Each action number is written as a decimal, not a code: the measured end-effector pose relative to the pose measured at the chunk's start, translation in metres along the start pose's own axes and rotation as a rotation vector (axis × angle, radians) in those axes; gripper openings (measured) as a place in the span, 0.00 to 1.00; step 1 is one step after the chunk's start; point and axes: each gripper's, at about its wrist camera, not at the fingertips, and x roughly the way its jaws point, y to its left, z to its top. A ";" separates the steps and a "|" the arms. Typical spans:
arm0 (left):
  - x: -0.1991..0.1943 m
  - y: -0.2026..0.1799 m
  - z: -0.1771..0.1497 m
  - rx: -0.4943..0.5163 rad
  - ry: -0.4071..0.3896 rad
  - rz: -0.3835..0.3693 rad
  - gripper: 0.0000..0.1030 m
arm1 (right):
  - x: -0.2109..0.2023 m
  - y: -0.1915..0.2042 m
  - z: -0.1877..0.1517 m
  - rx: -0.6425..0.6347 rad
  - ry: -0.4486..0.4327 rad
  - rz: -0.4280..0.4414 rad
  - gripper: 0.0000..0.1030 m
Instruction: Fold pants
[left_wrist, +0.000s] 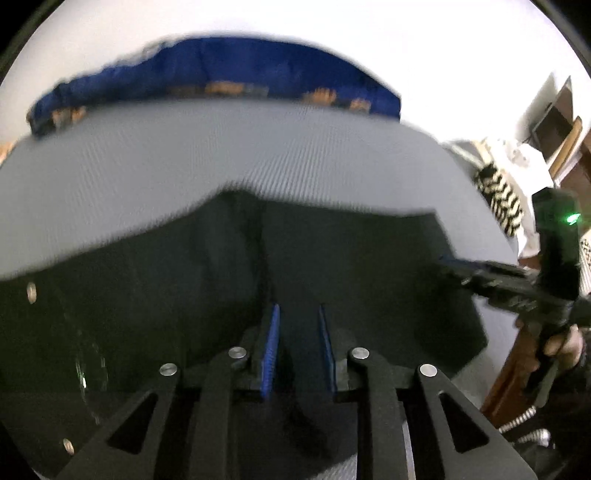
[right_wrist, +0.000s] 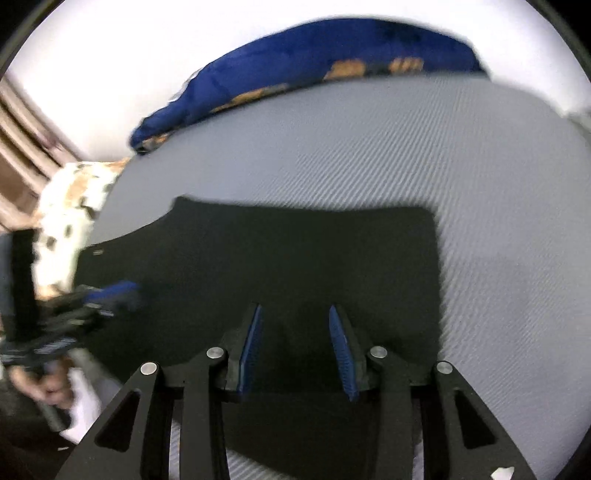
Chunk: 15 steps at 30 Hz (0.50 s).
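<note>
Now both my left claw (left_wrist: 297, 347) and right claw (right_wrist: 295, 347) hang released over the flat black cloth pants (right_wrist: 258, 251) on the grey ribbed bed (right_wrist: 369, 147), so next, I judge, each must grip an edge for the fold.

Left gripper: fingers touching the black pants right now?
Cannot tell. In the left wrist view the left gripper is open over the black pants, no fabric visibly pinched. In the right wrist view it is motion-blurred at their edge, contact unclear.

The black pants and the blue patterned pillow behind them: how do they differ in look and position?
The black pants are plain and dark; the blue patterned pillow carries orange motifs. The pants lie flat, near both grippers; the pillow looks bulky at the far edge. Both rest on the grey ribbed surface.
</note>
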 end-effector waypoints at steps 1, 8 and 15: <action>0.002 -0.004 0.005 0.008 -0.007 -0.002 0.28 | 0.003 -0.002 0.003 -0.016 -0.006 -0.031 0.35; 0.053 -0.026 0.042 0.073 0.015 -0.030 0.32 | 0.026 -0.007 0.024 -0.077 -0.020 -0.134 0.33; 0.083 -0.019 0.047 0.058 0.075 0.025 0.32 | 0.031 -0.012 0.025 -0.073 -0.028 -0.132 0.32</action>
